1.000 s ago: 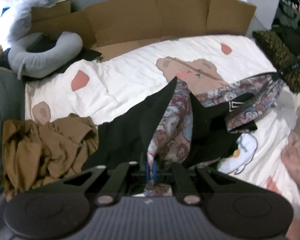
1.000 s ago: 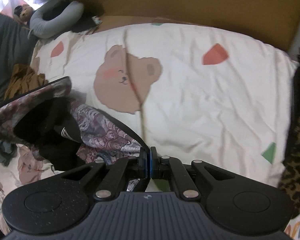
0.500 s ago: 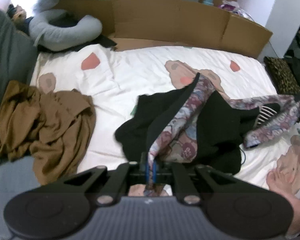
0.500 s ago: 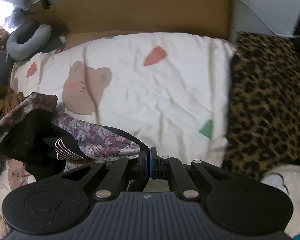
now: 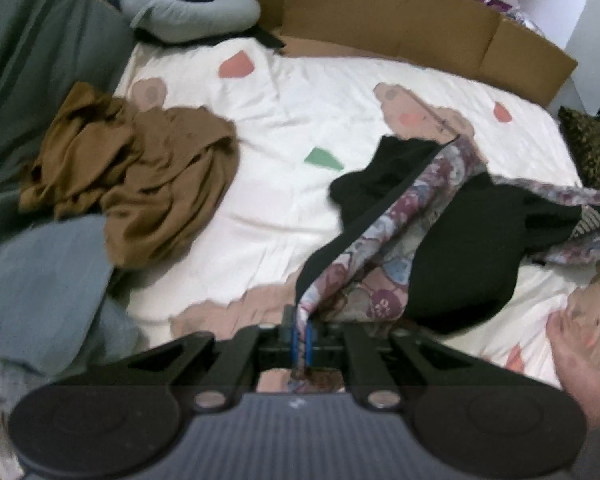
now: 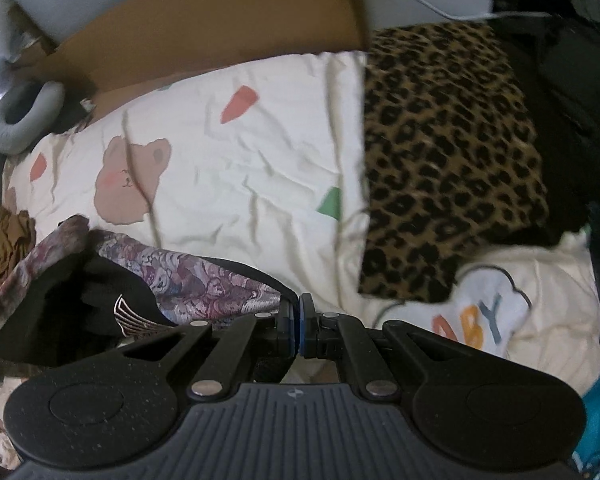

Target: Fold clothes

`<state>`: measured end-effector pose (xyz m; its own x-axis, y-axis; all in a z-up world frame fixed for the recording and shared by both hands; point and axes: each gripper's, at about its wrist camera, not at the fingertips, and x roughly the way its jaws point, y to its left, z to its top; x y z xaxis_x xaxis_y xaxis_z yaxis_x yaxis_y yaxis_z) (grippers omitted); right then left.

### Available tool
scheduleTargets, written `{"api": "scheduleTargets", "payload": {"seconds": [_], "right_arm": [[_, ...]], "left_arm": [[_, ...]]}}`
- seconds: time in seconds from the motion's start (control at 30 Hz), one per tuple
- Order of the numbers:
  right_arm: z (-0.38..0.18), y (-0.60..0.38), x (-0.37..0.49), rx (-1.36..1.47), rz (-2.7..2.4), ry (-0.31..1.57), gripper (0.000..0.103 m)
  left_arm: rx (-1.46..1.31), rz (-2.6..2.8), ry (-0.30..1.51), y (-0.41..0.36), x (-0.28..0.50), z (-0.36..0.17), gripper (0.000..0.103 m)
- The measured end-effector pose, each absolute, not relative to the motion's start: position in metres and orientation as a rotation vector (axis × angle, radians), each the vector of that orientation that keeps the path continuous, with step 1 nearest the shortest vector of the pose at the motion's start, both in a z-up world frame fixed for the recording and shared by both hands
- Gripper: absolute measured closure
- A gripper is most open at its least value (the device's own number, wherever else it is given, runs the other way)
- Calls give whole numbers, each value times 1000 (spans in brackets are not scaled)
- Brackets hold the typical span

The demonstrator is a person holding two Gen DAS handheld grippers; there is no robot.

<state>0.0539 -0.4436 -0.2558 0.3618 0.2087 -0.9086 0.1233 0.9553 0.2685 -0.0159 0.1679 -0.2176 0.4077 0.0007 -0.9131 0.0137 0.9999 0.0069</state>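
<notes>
Left gripper (image 5: 300,334): lower centre of the left wrist view, jaws closed tight on a corner of the patterned garment (image 5: 380,248), with fabric showing between the blue pads.

Right gripper (image 6: 298,320): lower centre of the right wrist view, jaws pressed together on another edge of the same garment (image 6: 204,284); only a thin strip of cloth is visible at the pinch.

Patterned garment: purple and cream floral print outside, black lining inside. In the left wrist view it runs from the bottom centre up toward the right of the frame, partly lifted off the bed, with black folds spilling to either side. In the right wrist view it fills the lower left, and a white striped logo (image 6: 130,314) shows on the black part.

Bed sheet (image 5: 308,120): cream, printed with bear faces and small red and green shapes; it takes up the middle of both views.

Brown garment (image 5: 140,176): crumpled heap, left of centre in the left wrist view, lying on the sheet well apart from the patterned garment.

Grey neck pillow (image 5: 188,12): upper left of the left wrist view, at the far edge of the bed.

Cardboard (image 5: 400,20): flattened panels along the top of the frame behind the bed.

Leopard-print cloth (image 6: 448,160): right half of the right wrist view, lying beside the sheet.

Bare foot (image 5: 580,364): lower right edge of the left wrist view, resting on the sheet.
</notes>
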Motion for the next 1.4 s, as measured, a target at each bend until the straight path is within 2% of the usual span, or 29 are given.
{"api": "scheduleTargets", "payload": {"seconds": [0.33,0.67,0.87,0.97,1.17,1.4], "right_arm": [[-260,-460,23,339,23,1244,103],[-300,-470,-8,417,-30,1373,101],[-300,-471,-2,436,-13,1357,96],[-297,-465,7,428,23,1336,84],[-298,-445,30,426,95,1307,83],[-308,-418,57,449,182,1272,83]], "left_arm": [[-16,54,1227,185,-71,-229,99],[-34,104,1357,187,-117,-260,99],[-93,168,1371,197,-131,-258,88],[-98,183,1338,204,-123,-248,88],[-80,153,1251,207,-84,-234,81],[-84,55,1175,186,-22,-242,76]]}}
